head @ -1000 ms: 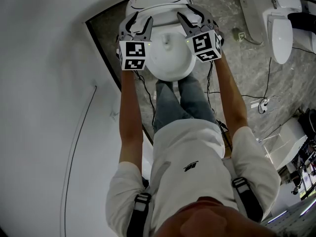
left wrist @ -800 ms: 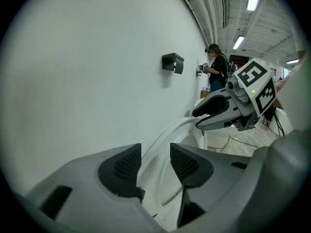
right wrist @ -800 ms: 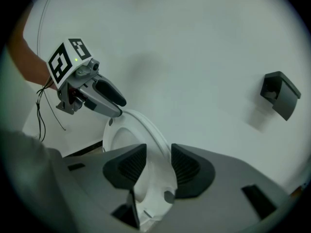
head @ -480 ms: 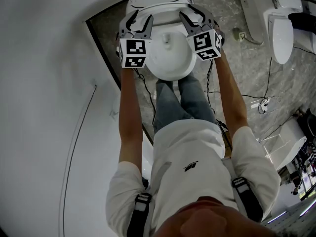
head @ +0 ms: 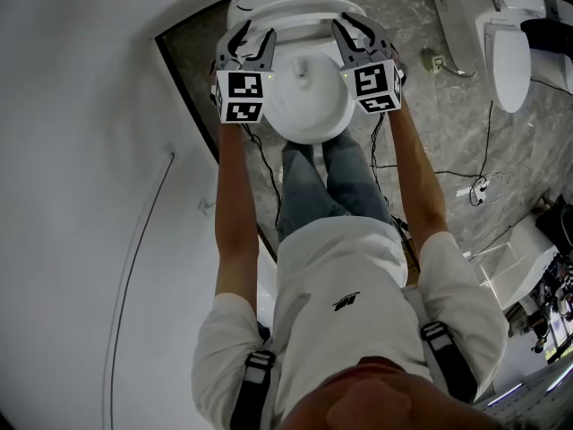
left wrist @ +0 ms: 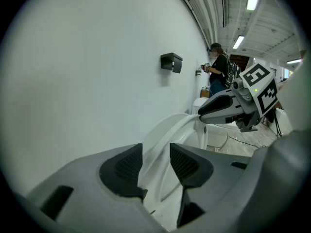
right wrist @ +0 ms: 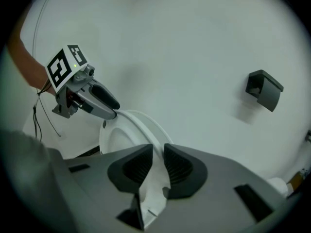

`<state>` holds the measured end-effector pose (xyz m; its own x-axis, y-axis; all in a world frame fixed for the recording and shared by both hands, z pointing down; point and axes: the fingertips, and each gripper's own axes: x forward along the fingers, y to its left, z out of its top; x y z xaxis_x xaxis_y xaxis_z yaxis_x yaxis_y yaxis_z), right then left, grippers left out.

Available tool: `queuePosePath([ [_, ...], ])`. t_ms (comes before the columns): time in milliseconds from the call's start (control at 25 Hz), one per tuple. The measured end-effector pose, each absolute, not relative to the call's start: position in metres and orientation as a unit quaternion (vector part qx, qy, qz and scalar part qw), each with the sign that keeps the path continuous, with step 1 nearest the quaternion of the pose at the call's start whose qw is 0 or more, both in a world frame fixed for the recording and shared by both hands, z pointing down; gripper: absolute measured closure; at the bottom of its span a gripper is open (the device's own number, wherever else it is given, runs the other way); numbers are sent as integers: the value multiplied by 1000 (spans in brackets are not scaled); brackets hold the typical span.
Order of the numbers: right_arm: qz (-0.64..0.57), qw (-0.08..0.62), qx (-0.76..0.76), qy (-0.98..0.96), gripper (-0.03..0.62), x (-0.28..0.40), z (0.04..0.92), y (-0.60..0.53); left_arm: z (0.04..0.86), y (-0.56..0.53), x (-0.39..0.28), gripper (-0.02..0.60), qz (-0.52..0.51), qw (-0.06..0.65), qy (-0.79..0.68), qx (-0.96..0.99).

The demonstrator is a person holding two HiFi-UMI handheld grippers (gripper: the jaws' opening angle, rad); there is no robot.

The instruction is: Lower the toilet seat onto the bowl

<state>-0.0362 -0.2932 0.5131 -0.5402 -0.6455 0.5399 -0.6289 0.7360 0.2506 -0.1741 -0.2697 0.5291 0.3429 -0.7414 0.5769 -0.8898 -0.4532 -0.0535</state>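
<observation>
The white toilet seat (head: 295, 7) stands raised behind the bowl (head: 309, 115), and I look down on its top edge. My left gripper (head: 255, 41) grips the seat's left rim. In the left gripper view the rim (left wrist: 167, 130) runs down between the left gripper (left wrist: 155, 164) pads and fills the gap. My right gripper (head: 354, 32) is on the right rim, its jaws closing. The right gripper view shows the rim (right wrist: 138, 125) pinched between the right gripper (right wrist: 158, 166) pads. Each gripper also shows in the other's view: the right gripper (left wrist: 214, 111), the left gripper (right wrist: 104, 106).
A white wall (head: 81, 195) runs close along the toilet's left. A second toilet (head: 501, 34) stands at the upper right, with cables (head: 479, 186) on the stone floor. A black box (left wrist: 171, 62) hangs on the wall. A person (left wrist: 218, 74) stands far off.
The right gripper has reached a little farther onto the seat's right rim, and its jaws have narrowed around it. The left gripper has stayed in place on the left rim.
</observation>
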Motion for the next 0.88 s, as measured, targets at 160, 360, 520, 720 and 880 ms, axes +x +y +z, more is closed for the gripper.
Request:
queuePosePath([
  [160, -10, 308, 371, -876, 510, -32, 512, -282, 530, -260, -170, 416, 270, 141, -498, 812],
  [360, -10, 305, 374, -876, 510, -30, 512, -269, 531, -248, -167, 431, 270, 143, -491, 816],
  [520, -6, 304, 378, -875, 508, -27, 511, -260, 530, -239, -165, 431, 270, 143, -487, 818],
  [720, -4, 304, 382, -873, 507, -25, 513, -247, 529, -227, -163, 431, 273, 137, -480, 822],
  [880, -3, 303, 387, -871, 505, -22, 513, -239, 528, -219, -160, 431, 270, 137, -477, 825],
])
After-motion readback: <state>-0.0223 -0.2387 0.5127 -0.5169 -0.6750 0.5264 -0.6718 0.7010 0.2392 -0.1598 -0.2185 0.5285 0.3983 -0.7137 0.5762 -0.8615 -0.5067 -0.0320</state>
